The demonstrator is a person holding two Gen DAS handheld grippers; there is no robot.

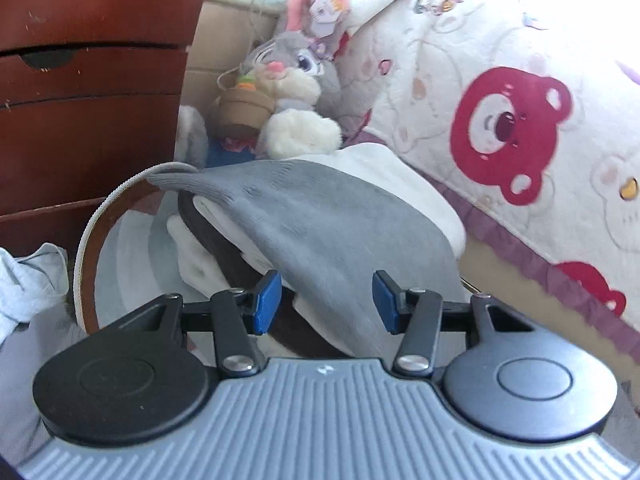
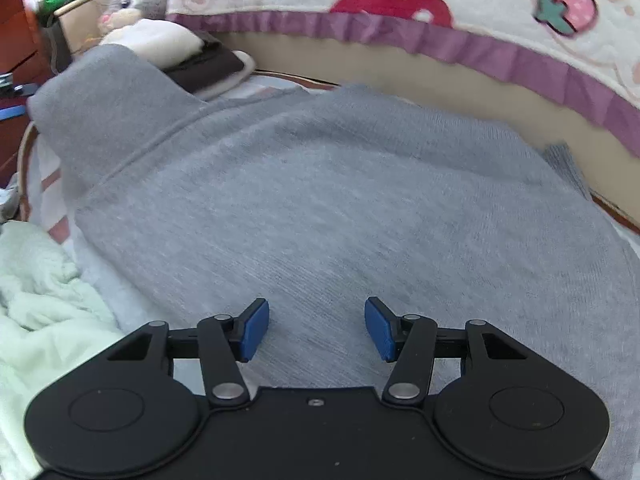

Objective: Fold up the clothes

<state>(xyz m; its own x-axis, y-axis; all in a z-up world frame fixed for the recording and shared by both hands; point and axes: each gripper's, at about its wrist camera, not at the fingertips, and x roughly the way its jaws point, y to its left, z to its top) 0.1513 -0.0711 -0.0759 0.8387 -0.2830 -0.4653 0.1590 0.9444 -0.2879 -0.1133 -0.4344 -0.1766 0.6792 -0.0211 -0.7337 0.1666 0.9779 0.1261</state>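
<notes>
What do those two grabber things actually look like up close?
Both the left gripper and the right gripper have blue fingertip pads on black hinged links with silver pivots and round black discs. The left body is ribbed grey, the right black.

Bright daylight blows out the upper right; fisheye edges bend, motion-blurred.

Round tabletop [image 2: 28, 148] with a brown rim and a pale striped cover; a grey garment [image 2: 320, 200] lies spread across most of it; a folded stack of white and dark clothes [image 2: 192, 56] sits at the far edge; a pale green towel [image 2: 36, 300] lies crumpled at the left.
</notes>
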